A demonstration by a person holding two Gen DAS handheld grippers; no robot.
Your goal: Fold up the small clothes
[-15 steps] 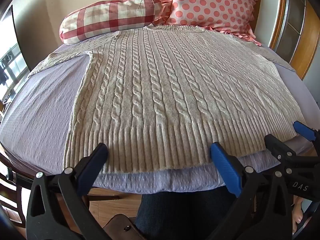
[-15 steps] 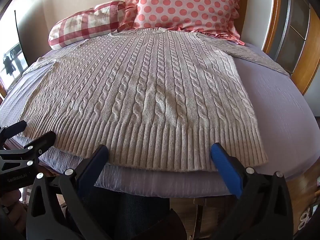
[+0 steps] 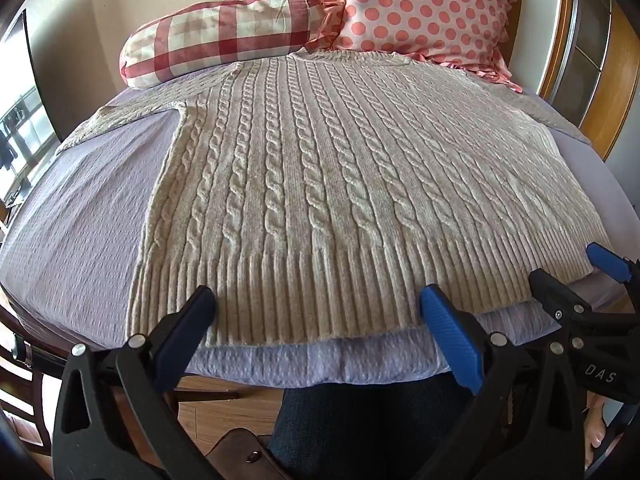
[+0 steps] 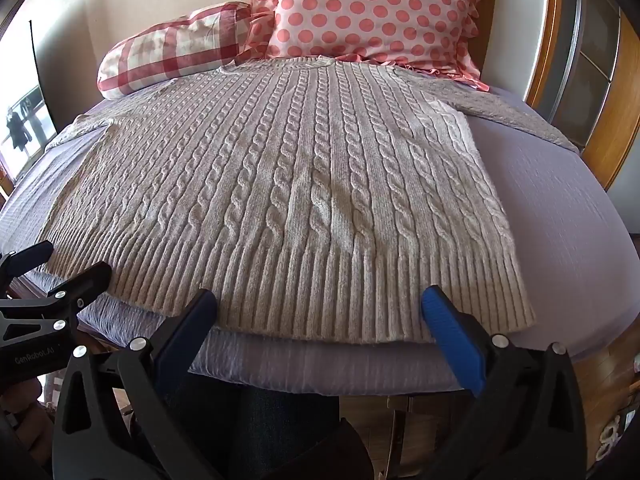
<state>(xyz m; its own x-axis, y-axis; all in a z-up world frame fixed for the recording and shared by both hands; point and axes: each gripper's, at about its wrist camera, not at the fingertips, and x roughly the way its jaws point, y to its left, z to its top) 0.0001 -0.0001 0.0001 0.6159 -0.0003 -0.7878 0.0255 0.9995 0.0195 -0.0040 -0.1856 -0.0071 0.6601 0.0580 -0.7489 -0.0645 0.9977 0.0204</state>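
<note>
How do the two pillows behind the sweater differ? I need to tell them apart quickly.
The checked pillow has a red and cream plaid print; the polka-dot pillow is pale pink with coral dots. The checked pillow lies low on its side toward the left; the polka-dot pillow stands upright against the headboard on the right. The polka-dot pillow has a ruffled edge; the checked pillow has none visible. Both sit at the head of the bed, just beyond the sweater neckline.

A beige cable-knit sweater (image 3: pixel 320 184) lies spread flat on the bed, ribbed hem toward 6 o'clock, neckline at 12 o'clock, sleeves stretched out toward 9 and 3 o'clock.
</note>
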